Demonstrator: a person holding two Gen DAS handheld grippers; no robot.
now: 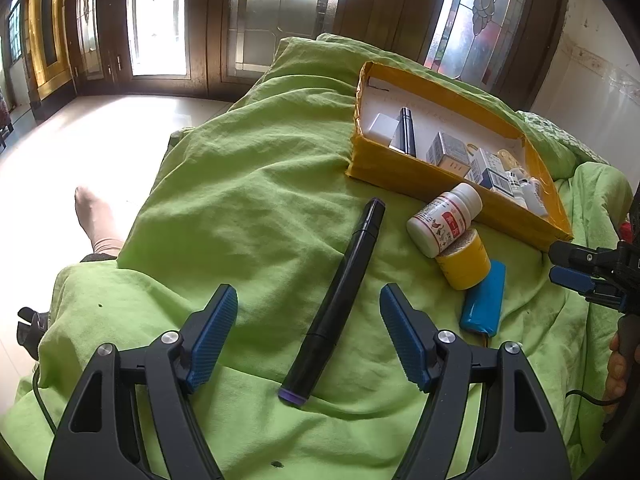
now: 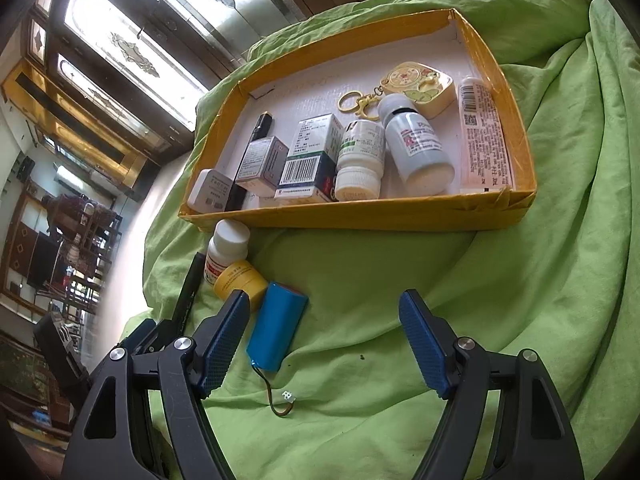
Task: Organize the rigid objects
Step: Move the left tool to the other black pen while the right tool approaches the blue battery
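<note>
A yellow cardboard box (image 1: 404, 176) (image 2: 360, 214) on the green sheet holds several bottles, small cartons, a tube and a keychain case. Outside it lie a long black marker (image 1: 340, 300) (image 2: 188, 292), a white pill bottle (image 1: 444, 218) (image 2: 226, 250), a small yellow jar (image 1: 466, 264) (image 2: 240, 280) and a blue battery pack (image 1: 482, 300) (image 2: 276, 326) with a wire. My left gripper (image 1: 308, 332) is open, with the marker lying between its fingers. My right gripper (image 2: 324, 340) (image 1: 576, 268) is open and empty, just right of the battery.
The green sheet (image 1: 248, 200) covers a soft, wrinkled surface that drops off at the left to a shiny floor (image 1: 80, 148). A person's foot (image 1: 94, 216) stands by that edge. Wooden glass doors (image 1: 160, 20) lie beyond.
</note>
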